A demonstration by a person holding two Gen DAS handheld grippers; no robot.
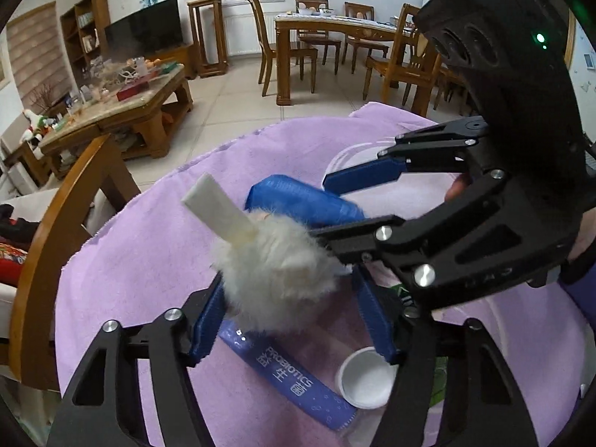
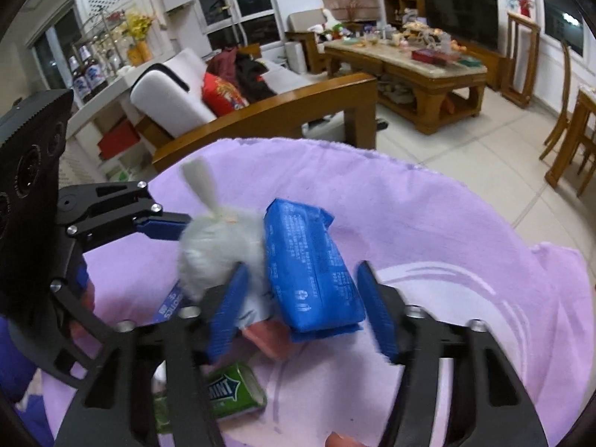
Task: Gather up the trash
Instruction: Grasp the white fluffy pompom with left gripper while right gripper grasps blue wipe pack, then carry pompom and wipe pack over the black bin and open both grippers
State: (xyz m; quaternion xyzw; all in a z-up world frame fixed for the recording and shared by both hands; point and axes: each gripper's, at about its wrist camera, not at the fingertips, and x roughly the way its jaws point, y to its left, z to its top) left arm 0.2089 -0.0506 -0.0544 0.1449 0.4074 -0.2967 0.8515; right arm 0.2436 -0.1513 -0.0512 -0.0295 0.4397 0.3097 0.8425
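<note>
Closely crowded: left tool (image 1: 288,279) straddles white fluffy ball (image 1: 275,275), pads at fluff, real bite impossible to tell. Right tool (image 2: 302,272) is spread around blue packet (image 2: 309,260), not pinching.

Risks:
- ball touches packet, so either tool's closing may snag other item
- tools nearly touching (collision likely if lifted together)
- fluff compresses, may slip

Room: purple towel (image 1: 149,260) bare to left and far side of table; sachet (image 1: 287,372), white cap (image 1: 367,380), mint tin (image 2: 231,391) clutter near side.
</note>
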